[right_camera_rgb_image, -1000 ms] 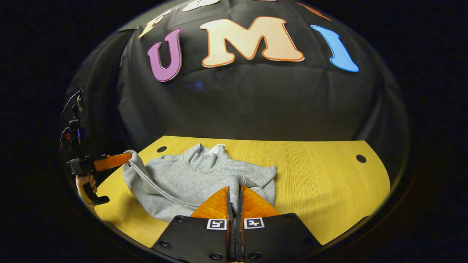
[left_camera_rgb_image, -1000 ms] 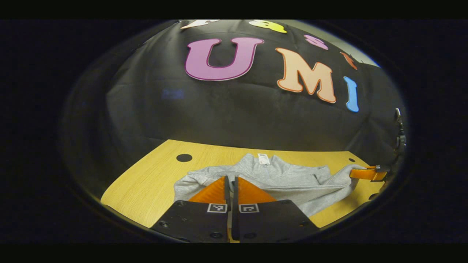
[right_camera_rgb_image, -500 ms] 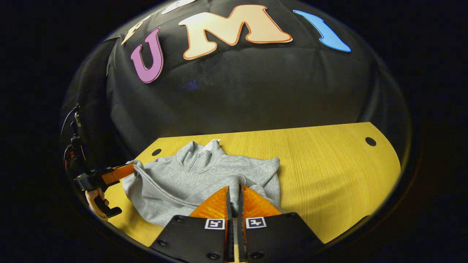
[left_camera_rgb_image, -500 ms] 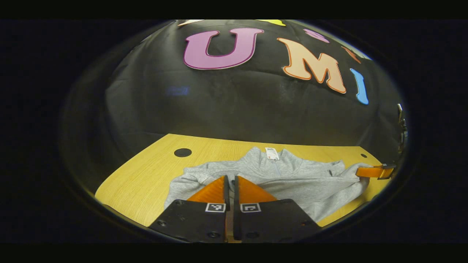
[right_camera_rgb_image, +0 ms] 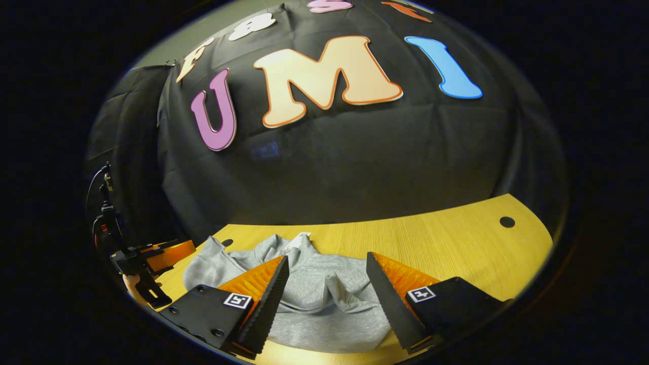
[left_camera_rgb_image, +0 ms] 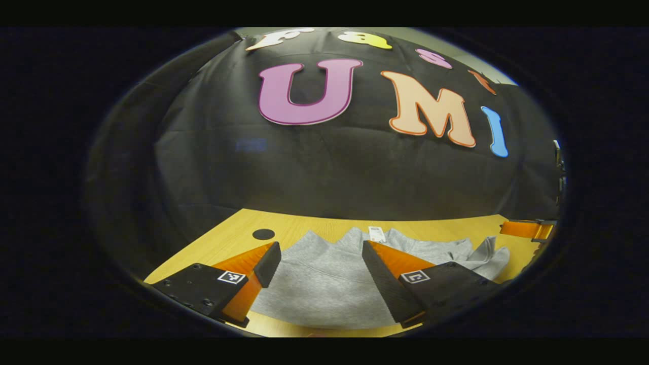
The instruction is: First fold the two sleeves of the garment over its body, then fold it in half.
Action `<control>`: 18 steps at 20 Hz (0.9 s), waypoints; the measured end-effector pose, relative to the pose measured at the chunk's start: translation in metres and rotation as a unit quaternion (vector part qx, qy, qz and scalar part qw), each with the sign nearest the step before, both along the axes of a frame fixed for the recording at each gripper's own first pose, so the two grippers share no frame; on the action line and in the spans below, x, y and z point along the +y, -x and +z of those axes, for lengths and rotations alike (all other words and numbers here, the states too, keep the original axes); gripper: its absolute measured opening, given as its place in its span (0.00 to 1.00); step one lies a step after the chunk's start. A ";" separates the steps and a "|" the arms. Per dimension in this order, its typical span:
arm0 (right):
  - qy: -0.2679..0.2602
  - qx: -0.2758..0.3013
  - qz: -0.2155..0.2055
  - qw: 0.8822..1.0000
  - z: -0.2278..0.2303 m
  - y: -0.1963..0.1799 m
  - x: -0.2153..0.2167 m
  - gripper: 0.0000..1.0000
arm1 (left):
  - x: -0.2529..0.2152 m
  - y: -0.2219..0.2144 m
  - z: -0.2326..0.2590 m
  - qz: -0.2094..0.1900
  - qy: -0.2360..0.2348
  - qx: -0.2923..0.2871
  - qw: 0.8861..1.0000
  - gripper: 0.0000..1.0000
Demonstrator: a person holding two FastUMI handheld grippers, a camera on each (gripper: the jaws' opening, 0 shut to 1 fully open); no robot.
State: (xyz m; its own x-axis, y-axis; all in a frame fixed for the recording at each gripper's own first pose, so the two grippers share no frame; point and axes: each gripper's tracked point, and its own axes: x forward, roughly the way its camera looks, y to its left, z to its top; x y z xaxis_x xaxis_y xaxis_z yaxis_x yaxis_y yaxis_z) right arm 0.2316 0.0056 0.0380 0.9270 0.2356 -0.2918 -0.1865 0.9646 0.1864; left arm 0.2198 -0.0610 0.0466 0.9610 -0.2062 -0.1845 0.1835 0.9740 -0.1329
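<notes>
A grey zip-neck sweatshirt lies folded on the yellow wooden table, collar and white tag toward the booth wall. My left gripper hangs open just above its left part, with cloth showing between the spread fingers. In the right gripper view the same sweatshirt sits rumpled under my right gripper, which is open too and holds nothing. The right gripper shows at the far right of the left gripper view. The left gripper, held by a hand, shows at the left of the right gripper view.
The table stretches bare to the right of the garment, with a round cable hole near its far right corner. Another hole lies left of the collar. The black cloth wall stands close behind the table's far edge.
Both grippers were shut on the grey cloth and have opened, letting it drop onto the body. Both have lifted a little above the garment.
</notes>
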 end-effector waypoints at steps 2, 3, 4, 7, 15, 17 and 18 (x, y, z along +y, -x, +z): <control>0.002 -0.034 0.003 0.999 0.020 0.014 -0.001 0.95 | 0.011 0.010 0.023 0.010 0.008 -0.035 0.999 0.95; 0.006 -0.045 0.002 0.999 0.026 0.021 -0.004 0.95 | 0.016 0.016 0.032 0.012 0.008 -0.046 0.999 0.95; 0.007 -0.054 0.001 0.999 0.031 0.028 -0.005 0.95 | 0.020 0.023 0.038 0.015 0.005 -0.055 0.998 0.95; 0.018 -0.078 -0.001 0.997 0.045 0.053 -0.008 0.95 | 0.031 0.048 0.055 0.021 -0.002 -0.081 0.997 0.95; 0.062 -0.132 0.002 0.989 0.034 0.131 0.000 0.96 | 0.033 0.131 0.051 0.013 -0.023 -0.129 0.991 0.94; 0.063 -0.142 0.003 0.988 0.030 0.153 0.001 0.97 | 0.029 0.146 0.041 0.004 -0.025 -0.130 0.991 0.93; 0.062 -0.147 0.001 0.987 0.029 0.162 0.002 0.97 | 0.029 0.152 0.037 0.004 -0.026 -0.129 0.991 0.93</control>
